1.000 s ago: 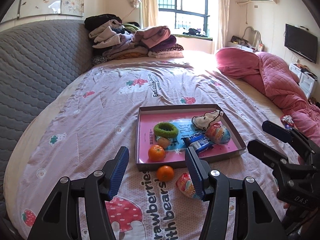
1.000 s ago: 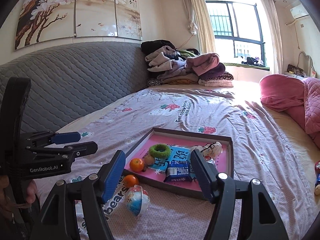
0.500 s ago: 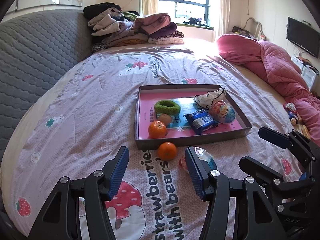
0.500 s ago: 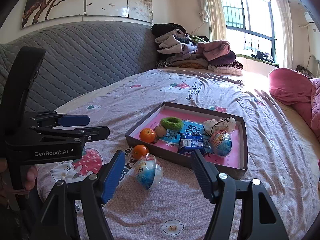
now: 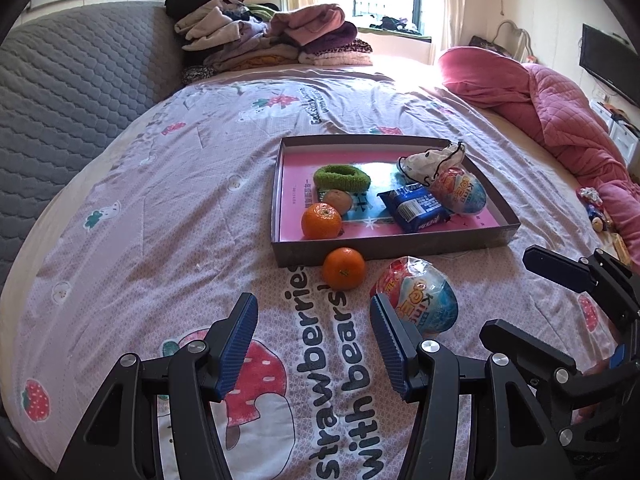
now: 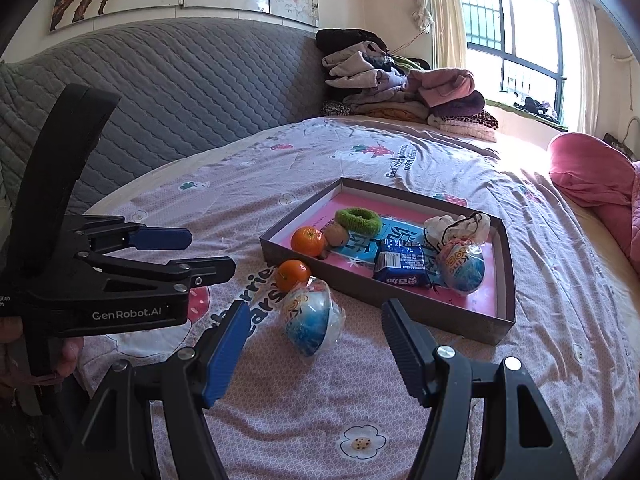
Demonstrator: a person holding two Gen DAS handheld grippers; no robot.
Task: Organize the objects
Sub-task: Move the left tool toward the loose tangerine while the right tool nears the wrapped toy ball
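Grippers first: your left gripper hangs over the bedsheet with its jaws spread wide and nothing between them, and your right gripper is spread just as wide and also empty.

The loose egg, a foil-wrapped toy egg, lies on the sheet just ahead of your right gripper, lined up with the gap between its fingers but slightly nearer the left finger; the pads are not touching it. From your left wrist view the same egg sits right beside the tip of your left gripper's right finger, outside that gap.

The loose orange rests on the sheet between the egg and the tray, just off the tray's near wall. It lies ahead of your left gripper, roughly in line with its open gap, and ahead and to the left of your right one.

Inside the tray you have a second orange in the near left corner, a small brown fruit touching it, a green scrunchie behind those, a blue packet in the middle, a second egg to its right and a white pouch at the far right.
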